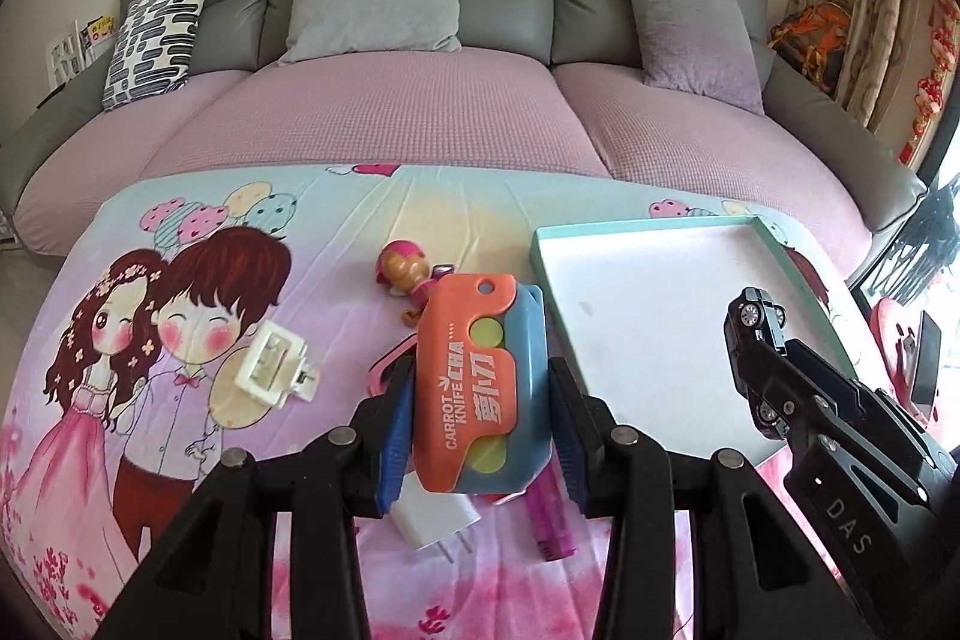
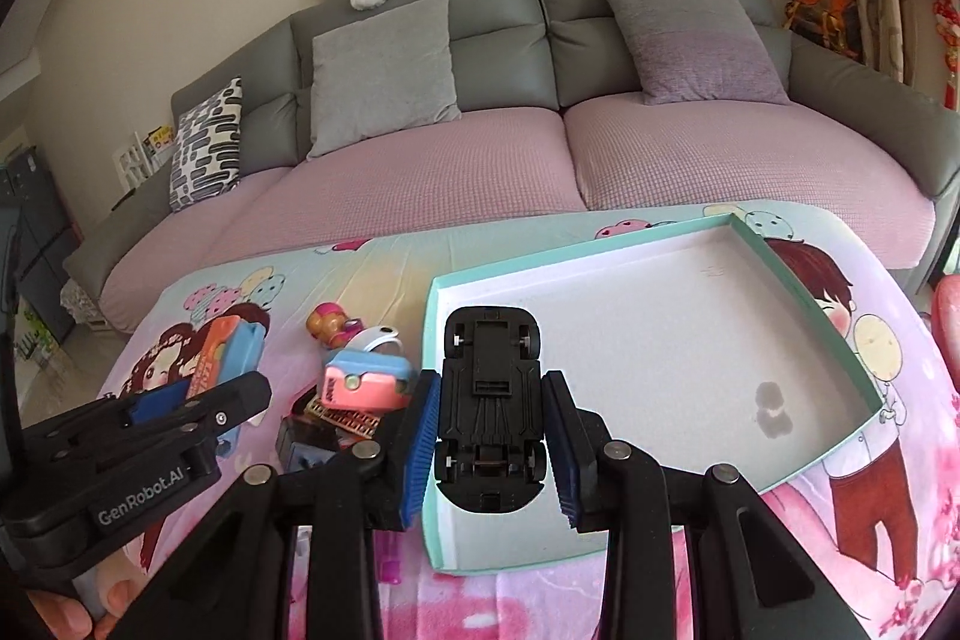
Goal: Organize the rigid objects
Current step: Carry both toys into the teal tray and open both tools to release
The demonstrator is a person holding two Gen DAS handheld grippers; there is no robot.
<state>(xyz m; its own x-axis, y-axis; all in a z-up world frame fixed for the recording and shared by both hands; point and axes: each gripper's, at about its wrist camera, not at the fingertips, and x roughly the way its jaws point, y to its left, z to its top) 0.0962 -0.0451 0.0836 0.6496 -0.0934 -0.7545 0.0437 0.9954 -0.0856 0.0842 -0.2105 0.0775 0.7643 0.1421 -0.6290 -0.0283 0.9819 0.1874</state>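
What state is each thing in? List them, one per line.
Left tool: shut on the toy knife, lifted off the table.
Right tool: shut on the toy car, underside up, over the tray.
Tray: empty, flat on the table.
Clip: lying on the cloth.
Figurine: lying on the cloth.

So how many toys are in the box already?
None yet: the teal box looks bare inside. In hand: the left tool grips the orange carrot knife toy, and the right tool holds the black toy car, wheels up, above the box. Left on the cloth: the figurine, white clip, charger plug and more.
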